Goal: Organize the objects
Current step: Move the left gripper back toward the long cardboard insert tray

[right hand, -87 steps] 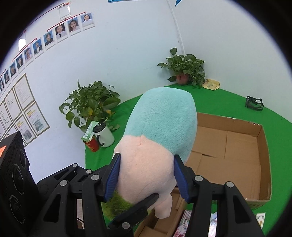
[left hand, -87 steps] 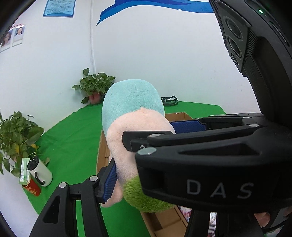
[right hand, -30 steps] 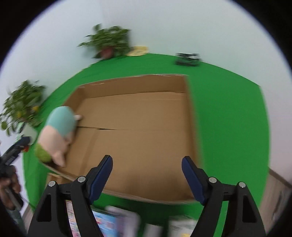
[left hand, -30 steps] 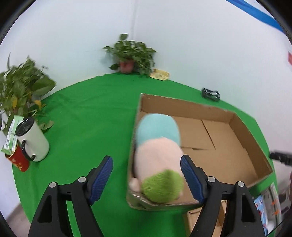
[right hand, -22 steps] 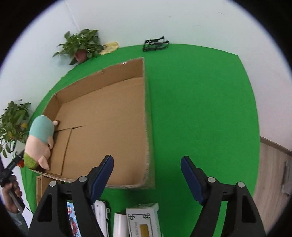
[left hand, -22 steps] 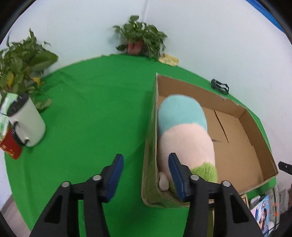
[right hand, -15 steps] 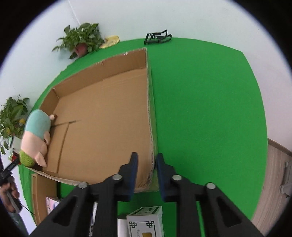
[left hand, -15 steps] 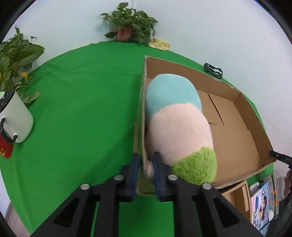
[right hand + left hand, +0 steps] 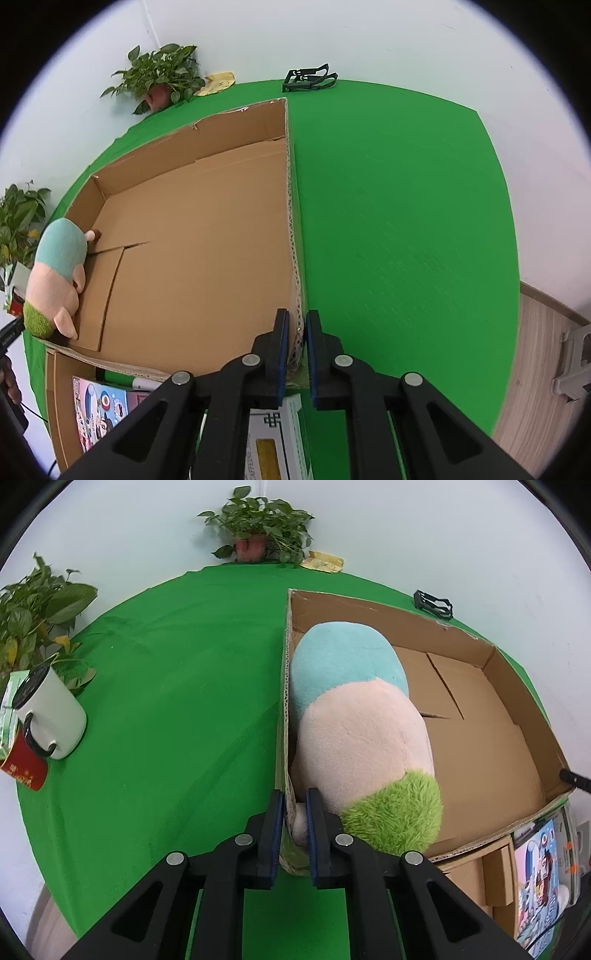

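An open cardboard box (image 9: 491, 746) (image 9: 192, 251) stands on the green cloth. Inside it, against the left wall, lies a plush toy (image 9: 354, 716) (image 9: 55, 273), teal, pink and green. My left gripper (image 9: 294, 805) is shut on the box's left wall near its front corner, one pad outside and one inside beside the plush. In the right wrist view my right gripper (image 9: 294, 325) is shut on the box's right wall near the front corner. The rest of the box floor is bare.
A white mug (image 9: 48, 716), a red tin (image 9: 24, 766) and a leafy plant (image 9: 33, 613) sit at the left. Another potted plant (image 9: 255, 524) and a black clip (image 9: 308, 79) lie at the back. Printed cartons (image 9: 103, 406) and a white box (image 9: 273, 439) sit in front.
Both grippers let go of the plush, which now lies in the box. They then came down onto opposite side walls and closed on the cardboard.
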